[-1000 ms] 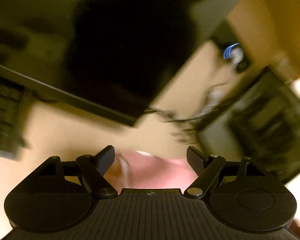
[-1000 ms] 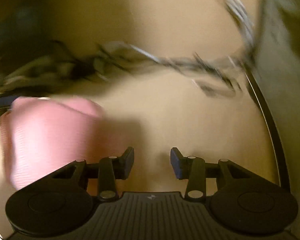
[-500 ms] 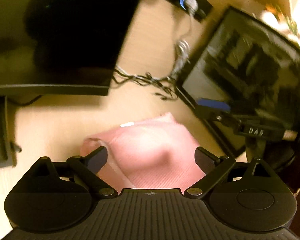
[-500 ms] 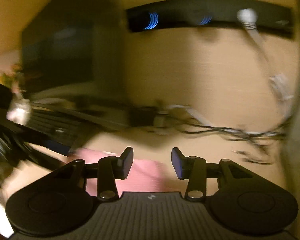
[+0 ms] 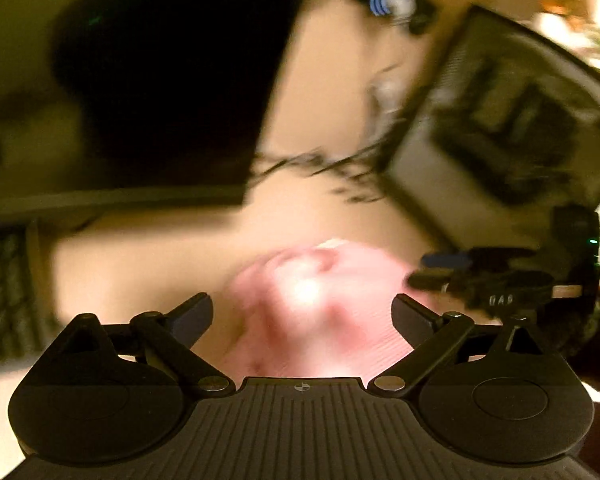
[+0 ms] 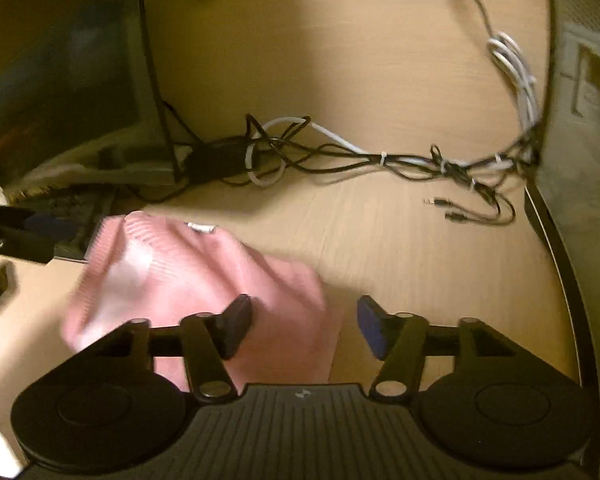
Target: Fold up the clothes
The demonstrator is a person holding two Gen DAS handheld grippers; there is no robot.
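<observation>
A pink ribbed knit garment lies bunched on the light wooden desk, with a small white label at its far edge. My right gripper hovers open over its right edge, its left finger above the cloth and its right finger above bare wood. In the blurred left wrist view the same pink garment sits between the fingers of my left gripper, which is open wide and holds nothing. The right gripper shows there at the right, beside the cloth.
A tangle of black and white cables runs across the desk behind the garment. A monitor stands at the left, another dark screen edge at the right. A keyboard lies at the left in the left wrist view.
Both grippers have swung about over the desk. The right one has opened wider and now sits over the garment's right edge. The pink cloth looks more bunched.
</observation>
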